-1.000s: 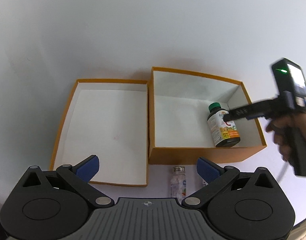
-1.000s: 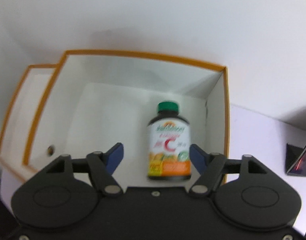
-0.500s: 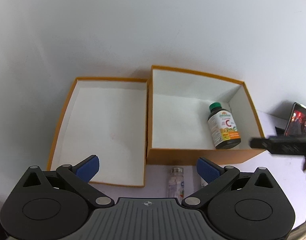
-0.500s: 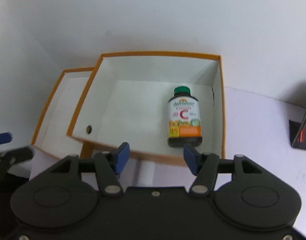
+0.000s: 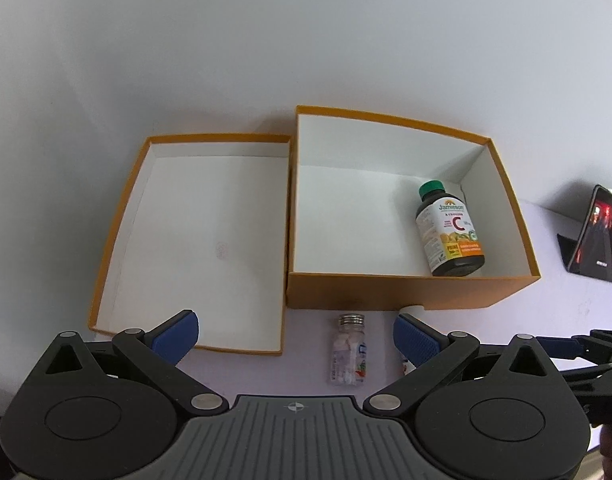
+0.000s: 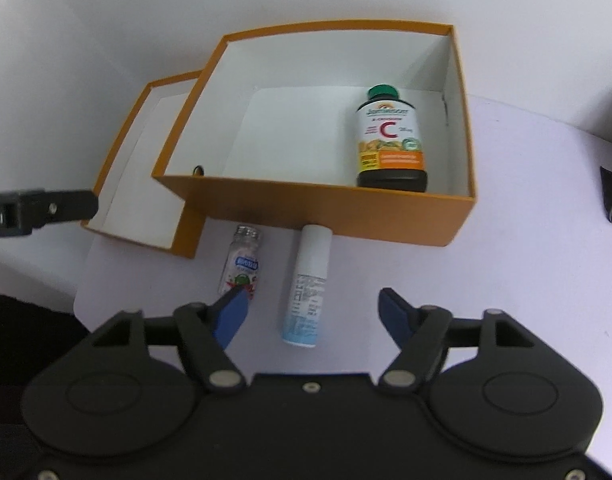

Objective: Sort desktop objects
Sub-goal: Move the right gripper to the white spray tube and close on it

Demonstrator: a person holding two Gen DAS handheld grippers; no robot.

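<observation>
Two items remain on the worktop [image 6: 525, 240] in front of the deep orange box [image 6: 313, 212], where the vitamin bottle [image 6: 391, 140] already sits. The right gripper [image 6: 311, 314], jaws just widened and empty, hovers over the white tube [image 6: 307, 286], whose long axis runs between them toward the box. The left gripper [image 5: 294, 334], also open, faces the small clear bottle [image 5: 347, 350].

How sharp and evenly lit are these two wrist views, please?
Left wrist view: sharp, soft even light, fisheye bending the deep orange box; vitamin bottle label legible. Right wrist view: slightly softer, small candy bottle print blurry, corners dark.
</observation>
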